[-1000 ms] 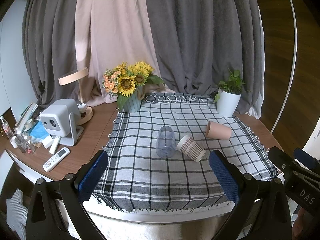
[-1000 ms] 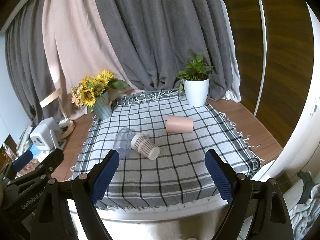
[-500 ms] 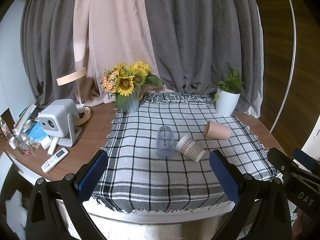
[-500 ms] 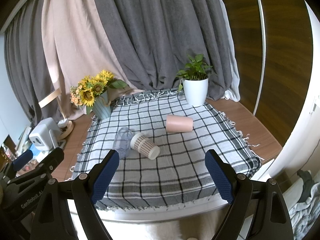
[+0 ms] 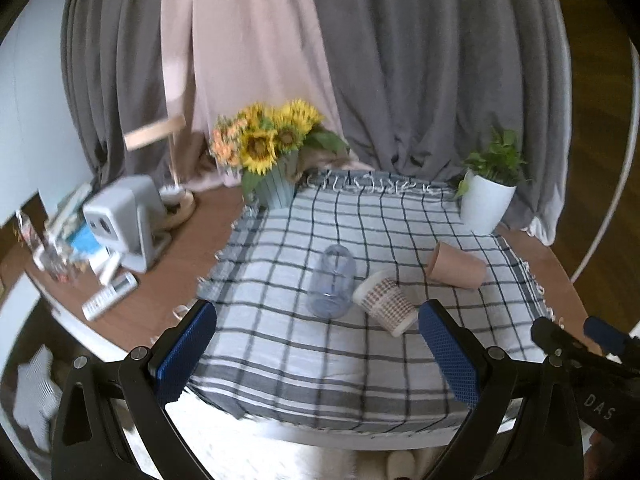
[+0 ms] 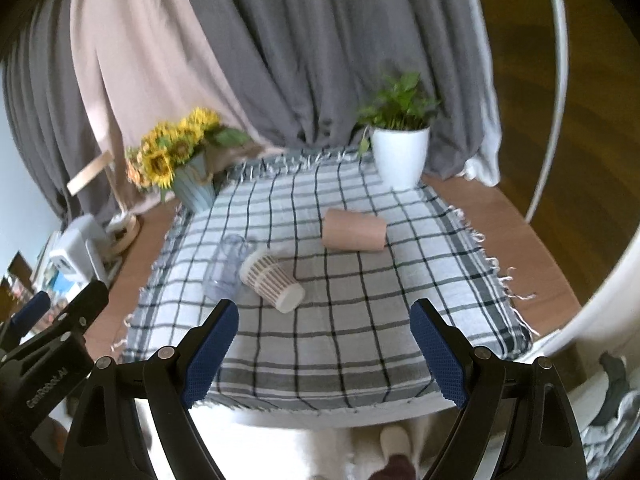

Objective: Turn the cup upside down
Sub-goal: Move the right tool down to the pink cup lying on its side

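Lettering is sparse: I read "DAS" on the black body of the right gripper (image 5: 588, 364) where it pokes into the left camera's lower right corner, and what looks like "GenRobot.AI" on the left gripper (image 6: 52, 344) as my right camera catches it, though blur makes that uncertain.

Three cups lie on their sides on the checked cloth (image 5: 280, 344). I see a clear plastic cup (image 5: 333, 282), mouth towards me, touching or just beside a paper cup (image 5: 386, 307) with a brown check print and white rim. A plain pink cup (image 5: 456, 269) lies apart, nearer the potted plant (image 5: 490, 196). From the right camera the pink cup (image 6: 354, 234) sits ahead, with the paper cup (image 6: 272, 282) and clear cup (image 6: 228, 266) to its left.

Both my grippers hang at the near edge of the table, level, pointing across it. Each has its blue pads (image 5: 186, 350) spread wide, nothing between them, well short of any cup.
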`<action>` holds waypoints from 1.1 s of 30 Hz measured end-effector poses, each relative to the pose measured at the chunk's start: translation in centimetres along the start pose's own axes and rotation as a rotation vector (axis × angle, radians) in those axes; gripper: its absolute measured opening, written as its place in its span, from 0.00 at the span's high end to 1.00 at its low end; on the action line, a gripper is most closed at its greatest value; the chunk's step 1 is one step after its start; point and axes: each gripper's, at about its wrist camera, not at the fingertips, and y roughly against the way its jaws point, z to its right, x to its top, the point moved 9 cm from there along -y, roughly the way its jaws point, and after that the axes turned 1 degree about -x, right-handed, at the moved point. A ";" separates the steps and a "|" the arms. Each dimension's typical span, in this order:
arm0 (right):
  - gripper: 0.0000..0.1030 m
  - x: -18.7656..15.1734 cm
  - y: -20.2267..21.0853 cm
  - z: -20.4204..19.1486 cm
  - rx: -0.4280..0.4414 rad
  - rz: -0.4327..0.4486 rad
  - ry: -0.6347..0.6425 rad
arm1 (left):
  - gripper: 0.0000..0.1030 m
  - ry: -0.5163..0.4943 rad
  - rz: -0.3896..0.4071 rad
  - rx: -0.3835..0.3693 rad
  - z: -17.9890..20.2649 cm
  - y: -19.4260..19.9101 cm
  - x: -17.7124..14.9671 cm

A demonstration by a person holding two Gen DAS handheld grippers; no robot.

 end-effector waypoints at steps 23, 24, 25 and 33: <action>0.15 8.3 -23.8 5.1 0.229 -0.427 0.608 | 0.00 0.495 -0.299 0.378 9.6 -13.2 -4.5; 0.15 8.3 -24.8 4.9 0.239 -0.443 0.623 | 0.00 0.489 -0.314 0.399 9.8 -13.7 -4.6; 0.15 8.2 -25.5 4.7 0.240 -0.457 0.639 | 0.00 0.489 -0.324 0.415 9.9 -14.1 -4.7; 0.15 6.2 -31.2 3.1 0.253 -0.553 0.790 | 0.00 0.537 -0.416 0.461 10.6 -17.0 -6.7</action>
